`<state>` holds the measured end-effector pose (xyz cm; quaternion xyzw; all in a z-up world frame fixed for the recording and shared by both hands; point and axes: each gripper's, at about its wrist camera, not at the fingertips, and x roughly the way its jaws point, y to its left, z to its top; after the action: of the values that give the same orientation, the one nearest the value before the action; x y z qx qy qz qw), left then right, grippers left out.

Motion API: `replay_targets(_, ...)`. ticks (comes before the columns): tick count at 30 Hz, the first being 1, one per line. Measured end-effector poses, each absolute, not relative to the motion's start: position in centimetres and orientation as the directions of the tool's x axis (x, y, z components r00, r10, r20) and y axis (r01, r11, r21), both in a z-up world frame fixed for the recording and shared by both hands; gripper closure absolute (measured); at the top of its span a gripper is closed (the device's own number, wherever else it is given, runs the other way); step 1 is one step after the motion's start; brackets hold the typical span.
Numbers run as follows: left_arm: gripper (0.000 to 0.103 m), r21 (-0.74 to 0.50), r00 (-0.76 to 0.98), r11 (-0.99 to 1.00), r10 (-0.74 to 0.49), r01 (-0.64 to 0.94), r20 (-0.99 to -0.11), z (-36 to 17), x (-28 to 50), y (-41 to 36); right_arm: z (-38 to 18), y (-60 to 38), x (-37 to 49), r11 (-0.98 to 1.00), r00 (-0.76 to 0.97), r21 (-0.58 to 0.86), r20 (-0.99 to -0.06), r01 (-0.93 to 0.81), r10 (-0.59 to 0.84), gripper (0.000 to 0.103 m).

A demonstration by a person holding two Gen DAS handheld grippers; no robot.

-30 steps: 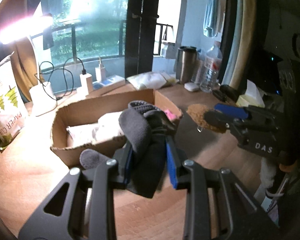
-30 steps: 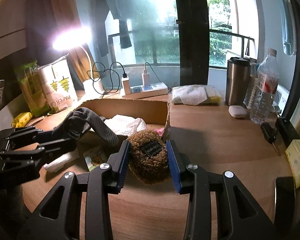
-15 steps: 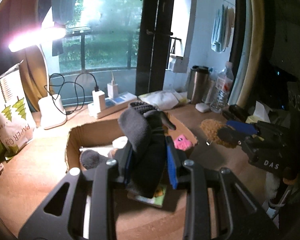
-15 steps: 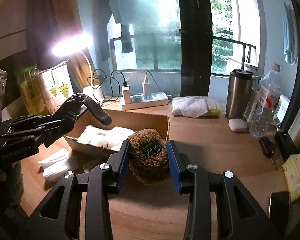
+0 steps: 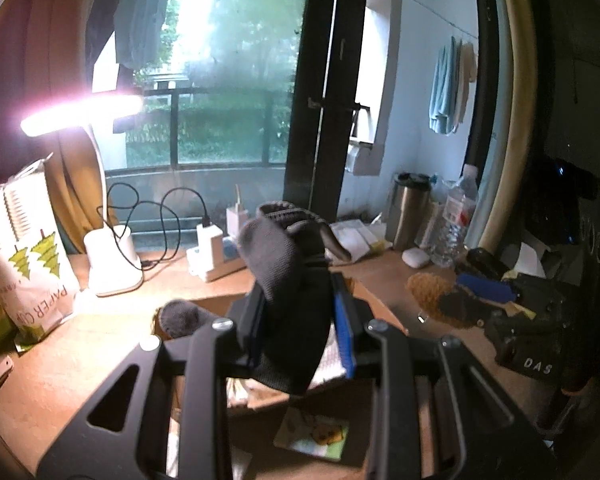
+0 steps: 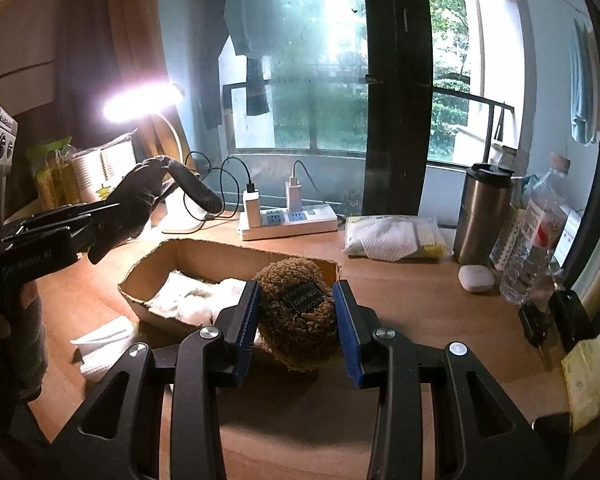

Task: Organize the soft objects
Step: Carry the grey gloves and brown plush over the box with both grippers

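**Ana:** Two soft things are up in the air at once, so I'd call this the carrying step. The left gripper (image 5: 300, 320) has its pads pressed into a dark grey glove (image 5: 288, 280), which hangs limp between them. The right gripper (image 6: 296, 320) is clamped on a fuzzy brown plush (image 6: 296, 312) with a black label.

**Ben:** Where do they go?

**Ana:** My guess is the cardboard box (image 6: 228, 256) on the wooden desk (image 6: 400, 312). White cloths (image 6: 196, 300) already lie inside it. The plush hangs over its near right corner, and the glove is above its left side.

**Ben:** And next?

**Ana:** Probably lower each one over a free spot, then part the jaws. Neither pair is wide apart now: each is closed just to the thickness of its load. The glove's floppy fingers may drape over the rim, so it needs to go well inside.
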<state>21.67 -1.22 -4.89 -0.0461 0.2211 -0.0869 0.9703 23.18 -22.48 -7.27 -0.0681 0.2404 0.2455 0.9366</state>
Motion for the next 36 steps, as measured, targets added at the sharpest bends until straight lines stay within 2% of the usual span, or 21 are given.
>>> replay_targets(14,0.073,-0.183,0.897,0.970,-0.221,0.161,-0.382,-5.0,25.0,-0.7,-6.8,-21.4,26.8,0.864,0.775,-0.027,-0.457,-0.503,0.437,0.064)
replay_targets(36,0.073,-0.220,0.806,0.963,-0.252,0.155,-0.535,-10.9,30.6,-2.4,-10.7,-19.6,31.7,0.838,0.703,0.043,-0.523,-0.543,0.482,0.064)
